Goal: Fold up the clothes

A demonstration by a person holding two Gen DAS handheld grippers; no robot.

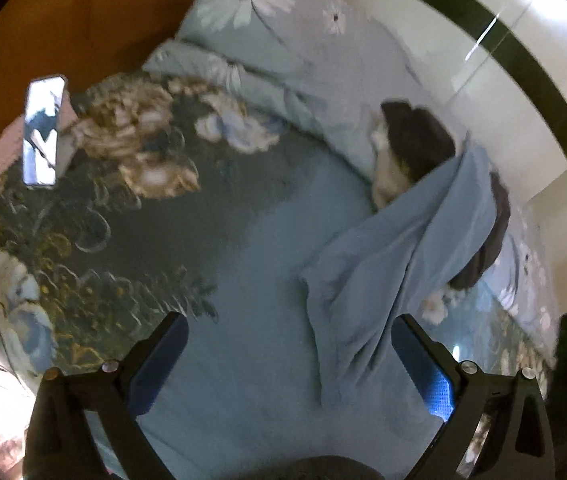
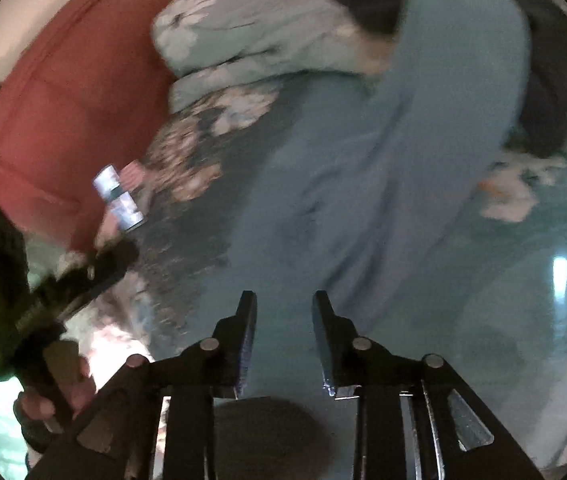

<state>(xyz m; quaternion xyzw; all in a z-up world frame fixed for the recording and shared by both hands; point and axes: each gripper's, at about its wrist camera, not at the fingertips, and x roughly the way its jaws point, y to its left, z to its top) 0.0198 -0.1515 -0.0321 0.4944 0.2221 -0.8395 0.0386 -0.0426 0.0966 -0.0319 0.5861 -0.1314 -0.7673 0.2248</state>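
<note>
Left wrist view: looks down on a bed (image 1: 187, 208) under a dark floral cover. Left gripper (image 1: 289, 356) low in the frame, jaws spread wide, nothing between them, blue pads (image 1: 419, 368) facing inward. Light blue garment (image 1: 399, 248) draped in a long bunched fold, running from the upper right down toward the right-hand finger, its lower end lying just beside that pad; cannot tell whether cloth and pad touch. Beneath it, a flatter blue stretch of cloth reaching down between the fingers. Dark garment (image 1: 419, 140) with a pale patch heaped behind the blue one, partly covered by it. Pale floral duvet (image 1: 267, 40) folded at the head of the bed. Phone (image 1: 42, 130) lit and propped at the left edge of the cover. Orange-brown headboard (image 1: 83, 20) beyond, white wall with a dark stripe at the right.

Right wrist view: blurred throughout. Right gripper (image 2: 284, 312) at bottom centre, jaws held narrow with a clear gap, nothing pinched between them. Same light blue garment (image 2: 403, 160) spread across the middle, from the top right down to the finger tips, lying over the bed cover. Dark garment (image 2: 551, 80) at the upper right, half under the blue. Duvet (image 2: 243, 28) at top centre, phone (image 2: 121, 198) small at the left. Left gripper's black frame at the lower left, gripped by a hand (image 2: 59, 392).
</note>
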